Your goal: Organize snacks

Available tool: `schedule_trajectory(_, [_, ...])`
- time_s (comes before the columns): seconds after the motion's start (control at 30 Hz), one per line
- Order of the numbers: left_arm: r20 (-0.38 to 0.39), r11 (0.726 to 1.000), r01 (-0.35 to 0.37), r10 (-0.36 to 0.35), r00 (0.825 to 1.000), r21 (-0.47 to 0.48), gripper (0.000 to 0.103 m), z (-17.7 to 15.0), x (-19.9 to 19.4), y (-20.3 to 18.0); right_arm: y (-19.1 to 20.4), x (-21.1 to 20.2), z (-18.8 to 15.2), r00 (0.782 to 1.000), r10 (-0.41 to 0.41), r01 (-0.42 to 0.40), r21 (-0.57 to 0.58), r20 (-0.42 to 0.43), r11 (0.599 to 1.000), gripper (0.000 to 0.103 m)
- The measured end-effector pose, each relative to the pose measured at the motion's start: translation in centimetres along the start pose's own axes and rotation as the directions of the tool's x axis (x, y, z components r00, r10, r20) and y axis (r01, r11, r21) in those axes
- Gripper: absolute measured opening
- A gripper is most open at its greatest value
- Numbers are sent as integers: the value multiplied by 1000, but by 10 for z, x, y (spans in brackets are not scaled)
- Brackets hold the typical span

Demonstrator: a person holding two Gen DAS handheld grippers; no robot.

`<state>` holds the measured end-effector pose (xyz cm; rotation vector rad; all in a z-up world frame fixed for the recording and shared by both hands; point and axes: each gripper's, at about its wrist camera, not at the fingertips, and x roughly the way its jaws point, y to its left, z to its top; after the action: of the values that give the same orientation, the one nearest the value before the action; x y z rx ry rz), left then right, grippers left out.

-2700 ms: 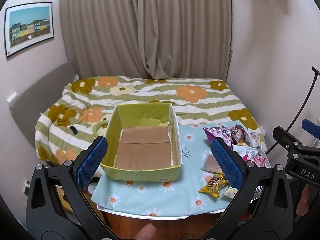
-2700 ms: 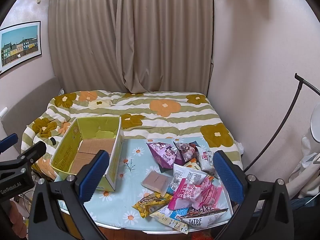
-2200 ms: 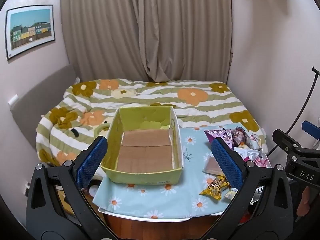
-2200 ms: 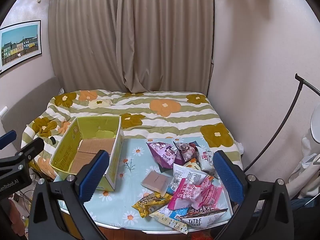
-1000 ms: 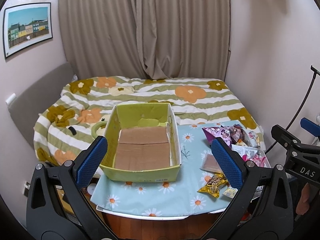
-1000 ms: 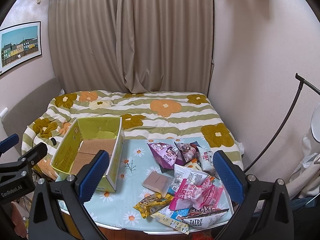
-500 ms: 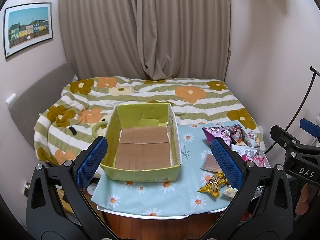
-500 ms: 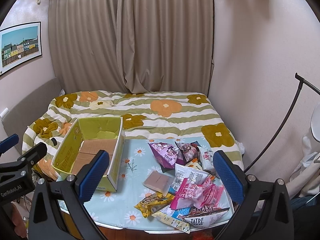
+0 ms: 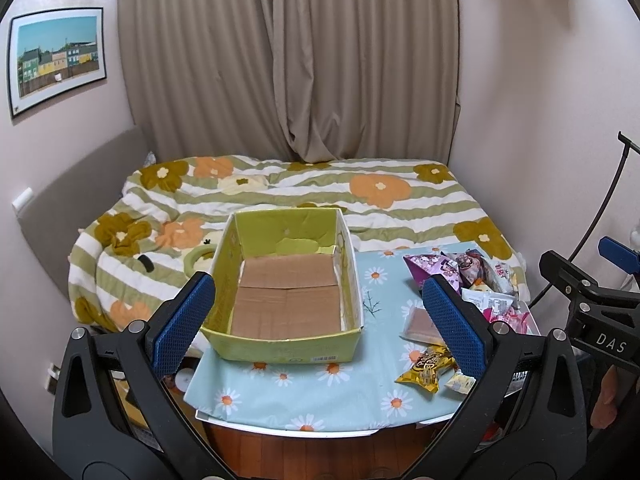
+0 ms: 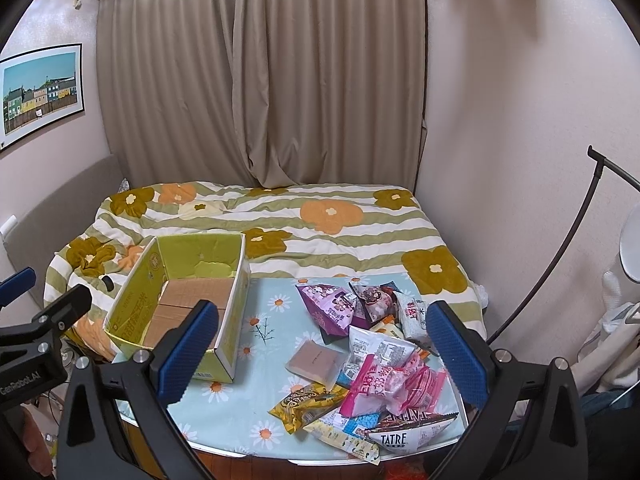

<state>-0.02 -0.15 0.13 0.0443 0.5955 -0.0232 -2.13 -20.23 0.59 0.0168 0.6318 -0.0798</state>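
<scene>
An empty yellow-green cardboard box point(image 9: 286, 280) point(image 10: 180, 308) stands on the left half of a small table with a daisy-print cloth point(image 9: 312, 384) point(image 10: 256, 400). A pile of snack packets point(image 10: 372, 344) point(image 9: 460, 296) lies on the right half: a purple pouch point(image 10: 334, 306), a brown flat packet point(image 10: 316, 360), a pink bag point(image 10: 394, 384), a yellow bag point(image 10: 304, 402) and a white TATRE bag point(image 10: 408, 434). My left gripper point(image 9: 318, 322) is open and empty, above the table's near edge in front of the box. My right gripper point(image 10: 320, 350) is open and empty above the snack pile.
A bed with a flowered striped quilt point(image 9: 312, 196) lies behind the table, beige curtains point(image 9: 288, 60) behind it. A framed picture point(image 9: 56, 56) hangs on the left wall. A black lamp stand point(image 10: 560, 248) leans at the right.
Both views have shifted only slightly. Both grippers stay open and empty; nothing on the table has moved.
</scene>
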Motion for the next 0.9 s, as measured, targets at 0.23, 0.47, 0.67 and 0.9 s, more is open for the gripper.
schedule_trajectory(0.23, [-1, 1000, 5, -5, 1000, -2, 103, 1, -1, 2, 3, -1, 0, 1000, -1, 1, -1, 0, 1000, 103])
schedule_trajectory(0.47, [-6, 1000, 5, -5, 1000, 5, 103, -1, 0, 1, 5, -3, -1, 1000, 14, -14, 7, -8, 1000, 103])
schedule_trajectory(0.67, [-49, 995, 66, -62, 997, 71, 103, 3, 19, -7, -28, -4, -3, 999, -45, 47, 78, -22, 996, 103])
schedule_trajectory(0.9, [-173, 963, 248, -229, 958, 100, 103, -4, 67, -24, -66, 8, -25, 988, -98, 112, 115, -119, 987, 103])
